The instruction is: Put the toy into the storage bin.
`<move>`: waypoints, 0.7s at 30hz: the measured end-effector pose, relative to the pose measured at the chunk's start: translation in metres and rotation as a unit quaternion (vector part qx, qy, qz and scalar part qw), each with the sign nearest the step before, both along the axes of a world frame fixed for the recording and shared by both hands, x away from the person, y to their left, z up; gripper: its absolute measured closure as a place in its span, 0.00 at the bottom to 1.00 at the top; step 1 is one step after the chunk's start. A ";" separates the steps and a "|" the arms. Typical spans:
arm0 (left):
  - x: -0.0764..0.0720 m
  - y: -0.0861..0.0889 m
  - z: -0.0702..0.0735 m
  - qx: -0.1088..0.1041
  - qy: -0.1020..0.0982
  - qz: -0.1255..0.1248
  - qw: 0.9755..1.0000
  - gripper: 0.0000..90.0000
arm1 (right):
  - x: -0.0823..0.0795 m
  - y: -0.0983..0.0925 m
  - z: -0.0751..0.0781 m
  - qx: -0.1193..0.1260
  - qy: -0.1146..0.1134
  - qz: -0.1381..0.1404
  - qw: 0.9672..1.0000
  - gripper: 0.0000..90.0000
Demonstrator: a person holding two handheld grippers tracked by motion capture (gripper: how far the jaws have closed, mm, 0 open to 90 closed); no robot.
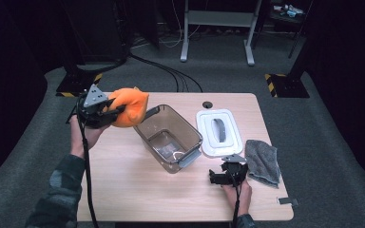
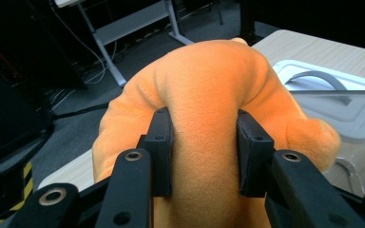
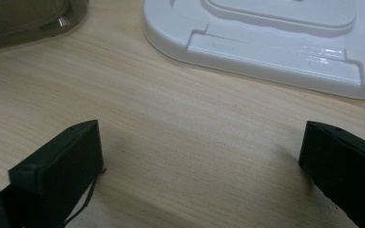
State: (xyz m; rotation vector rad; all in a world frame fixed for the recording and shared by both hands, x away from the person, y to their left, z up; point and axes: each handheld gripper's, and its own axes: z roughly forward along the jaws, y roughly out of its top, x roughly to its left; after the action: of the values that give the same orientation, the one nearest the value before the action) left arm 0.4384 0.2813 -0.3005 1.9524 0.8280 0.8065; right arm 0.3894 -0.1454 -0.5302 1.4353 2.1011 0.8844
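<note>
We see the left gripper [image 1: 105, 110] raised above the far left corner of the counter [image 1: 123, 190], its jaws closed on an orange plush toy [image 1: 129, 106]; in the left gripper view the two black pads [image 2: 161, 142] press into the soft orange fabric [image 2: 209, 95] from either side, and the toy bulges out above and around them. The toy hangs just left of a clear brownish bin [image 1: 171, 137], which stands open at the middle of the counter. Right of the bin lies its white lid [image 1: 218, 133] with a grey handle, flat on the wood, and right of that a grey cloth [image 1: 262, 161]. The right gripper [image 1: 229, 175] rests low at the near right, close to the cloth; its jaws stand wide apart over bare wood [image 3: 195, 142], holding nothing, with the lid's edge [image 3: 266, 52] just beyond them.
</note>
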 end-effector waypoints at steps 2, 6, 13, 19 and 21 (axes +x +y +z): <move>0.002 -0.004 0.000 -0.001 -0.001 -0.006 1.000 0.71 | 0.000 0.000 0.000 0.000 0.000 0.000 1.000 0.00; 0.005 -0.011 -0.001 0.004 0.002 -0.019 1.000 0.71 | 0.000 0.000 0.000 0.001 0.001 -0.001 1.000 0.00; 0.013 -0.021 -0.005 0.018 0.007 -0.045 0.999 0.71 | 0.000 0.000 0.000 0.000 0.001 -0.001 1.000 0.00; 0.017 -0.030 -0.008 0.017 0.012 -0.062 0.998 0.71 | 0.000 0.000 0.000 0.000 0.000 0.000 1.000 0.00; 0.019 -0.033 -0.009 0.018 0.015 -0.071 0.997 0.71 | 0.000 0.000 0.000 0.001 0.000 -0.002 1.000 0.00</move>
State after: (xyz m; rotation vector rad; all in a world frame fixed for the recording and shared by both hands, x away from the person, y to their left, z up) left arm 0.4573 0.2481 -0.3099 2.0335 0.6865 0.7135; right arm 0.3893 -0.1450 -0.5301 1.4415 2.0974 0.8856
